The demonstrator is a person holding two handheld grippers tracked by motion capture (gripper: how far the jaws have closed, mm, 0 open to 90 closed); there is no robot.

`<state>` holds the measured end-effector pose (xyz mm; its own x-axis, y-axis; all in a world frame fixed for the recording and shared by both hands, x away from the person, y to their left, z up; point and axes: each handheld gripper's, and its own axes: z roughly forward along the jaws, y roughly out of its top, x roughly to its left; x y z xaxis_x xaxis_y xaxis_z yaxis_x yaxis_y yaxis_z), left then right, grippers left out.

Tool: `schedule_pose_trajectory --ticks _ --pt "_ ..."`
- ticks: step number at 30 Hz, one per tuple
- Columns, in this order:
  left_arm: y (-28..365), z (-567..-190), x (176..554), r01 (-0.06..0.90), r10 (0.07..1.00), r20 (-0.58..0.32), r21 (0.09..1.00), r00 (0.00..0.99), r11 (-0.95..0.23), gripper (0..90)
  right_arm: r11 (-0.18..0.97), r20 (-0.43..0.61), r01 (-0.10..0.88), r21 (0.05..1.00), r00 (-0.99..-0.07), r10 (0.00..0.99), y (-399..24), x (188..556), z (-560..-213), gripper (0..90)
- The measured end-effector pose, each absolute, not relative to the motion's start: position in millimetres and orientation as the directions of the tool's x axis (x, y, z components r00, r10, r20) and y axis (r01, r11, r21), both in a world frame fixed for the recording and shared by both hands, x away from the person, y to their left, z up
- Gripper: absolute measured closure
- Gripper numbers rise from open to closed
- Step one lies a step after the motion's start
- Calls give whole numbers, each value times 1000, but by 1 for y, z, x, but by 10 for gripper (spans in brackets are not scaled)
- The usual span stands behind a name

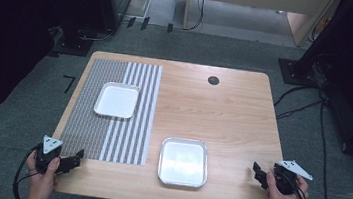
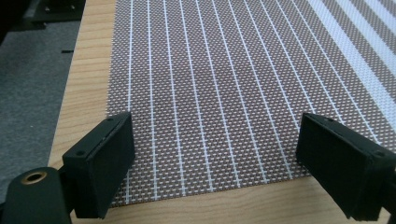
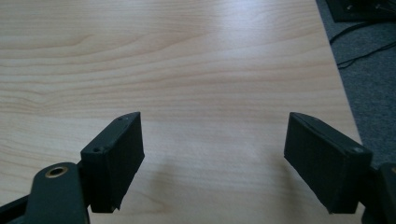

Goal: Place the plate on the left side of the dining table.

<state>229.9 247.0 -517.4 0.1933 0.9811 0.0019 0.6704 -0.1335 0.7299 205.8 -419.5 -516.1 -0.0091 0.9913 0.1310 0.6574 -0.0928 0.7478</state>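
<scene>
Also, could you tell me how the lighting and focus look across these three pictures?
High view: even light on the table, dark surroundings, soft glare on the near tray. Left gripper view: mat sharp, close jaws slightly soft. Right gripper view: a bright sheen on the wood at top, faint shadows under the jaws.

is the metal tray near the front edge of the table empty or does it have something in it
Empty. In the high view the metal tray shows only its bare shiny bottom, and it sits flat on the table between the two grippers.
</scene>
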Motion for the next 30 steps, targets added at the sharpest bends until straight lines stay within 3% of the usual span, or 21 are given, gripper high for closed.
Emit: schedule_pose_trajectory --ticks 17,30 --pt "247 -518 230 668 981 2 732 193 -132 115 -14 29 673 739 -12 999 -417 184 -525 197" --pt "247 -518 230 668 981 1 732 195 -134 114 -23 28 681 732 3 1000 -417 185 -525 141"
